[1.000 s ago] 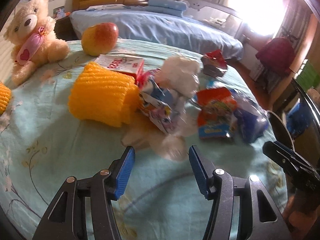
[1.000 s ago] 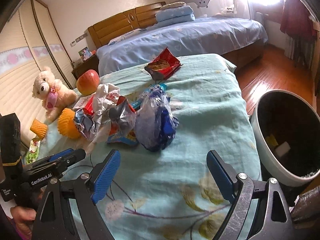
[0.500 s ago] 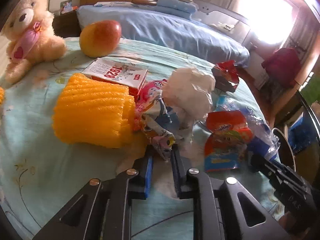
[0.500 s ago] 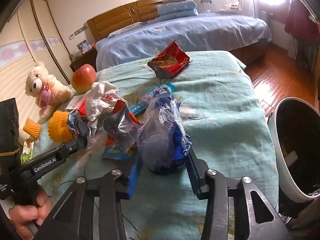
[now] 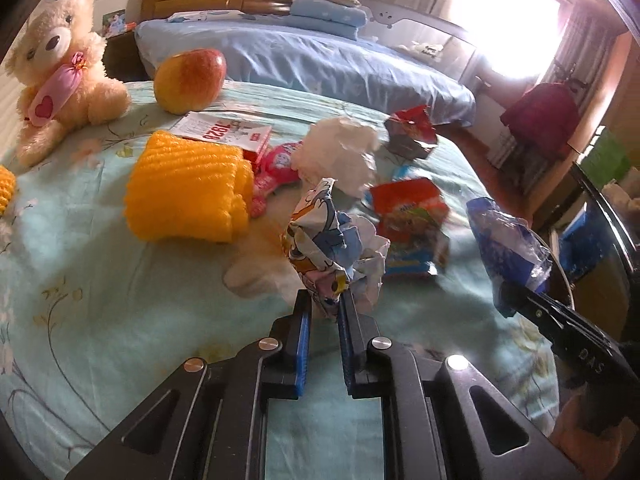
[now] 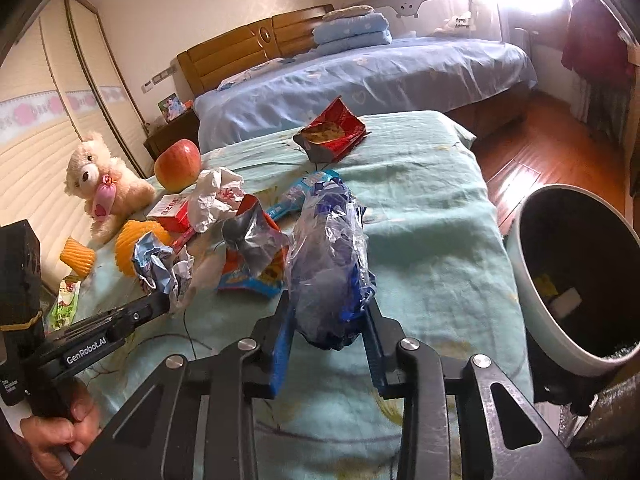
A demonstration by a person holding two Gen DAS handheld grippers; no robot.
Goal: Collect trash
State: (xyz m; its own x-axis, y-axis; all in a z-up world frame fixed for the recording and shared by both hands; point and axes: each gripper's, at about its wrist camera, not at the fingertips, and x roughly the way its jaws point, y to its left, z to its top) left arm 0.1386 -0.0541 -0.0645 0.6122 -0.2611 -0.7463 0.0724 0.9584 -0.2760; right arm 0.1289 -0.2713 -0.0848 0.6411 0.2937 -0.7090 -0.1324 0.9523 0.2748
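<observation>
My left gripper (image 5: 324, 300) is shut on a crumpled cartoon-print wrapper (image 5: 320, 240) and holds it just above the light-green bed cover (image 5: 100, 300). My right gripper (image 6: 328, 320) is shut on a clear and blue plastic bag (image 6: 328, 256), lifted off the cover; the bag also shows in the left wrist view (image 5: 504, 240). A white and black trash bin (image 6: 576, 288) stands beside the bed at the right. A red and blue snack packet (image 5: 408, 220), a crumpled white tissue (image 5: 340, 152) and a red foil packet (image 5: 412, 136) lie on the cover.
A yellow foam sleeve (image 5: 188, 188), a red and white box (image 5: 228, 134), a pink wrapper (image 5: 276, 164), an apple (image 5: 190, 74) and a teddy bear (image 5: 60, 72) lie at the left. A blue bed (image 5: 300, 56) stands behind. Wooden floor (image 6: 532, 156) lies at the right.
Both grippers moved forward and shut, the left on the cartoon wrapper, the right on the blue plastic bag. Both pieces have since been lifted off the cover.
</observation>
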